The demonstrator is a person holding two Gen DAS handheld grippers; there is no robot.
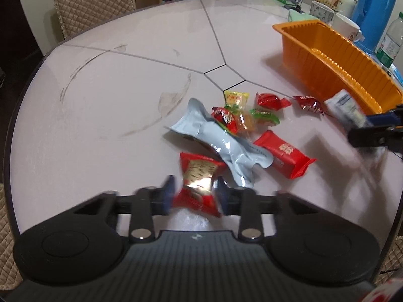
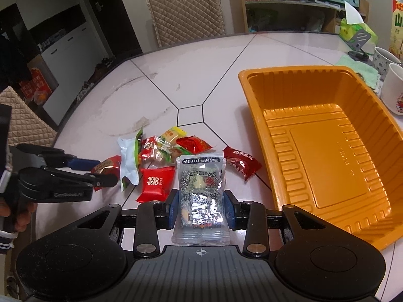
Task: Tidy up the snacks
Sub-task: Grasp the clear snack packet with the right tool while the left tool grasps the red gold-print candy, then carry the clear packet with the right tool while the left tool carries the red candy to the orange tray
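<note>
Red-and-gold packet (image 1: 197, 185) low centre, pinched at both sides, blurred. Clear mixed-nut packet (image 2: 200, 196) bottom centre, upright, gripped at its middle. Remaining sweets (image 1: 241, 123) heaped mid-frame around a crumpled grey pouch (image 1: 216, 138). Orange tray (image 2: 327, 146) at right, empty.

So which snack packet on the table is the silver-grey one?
The long crumpled pouch mid-pile; the loose packets around it are red, yellow or green.

Each gripper (image 2: 201, 202) is matte black with blue-padded fingers (image 2: 174, 206), silver pivot screws, and a ribbed grey housing.
</note>
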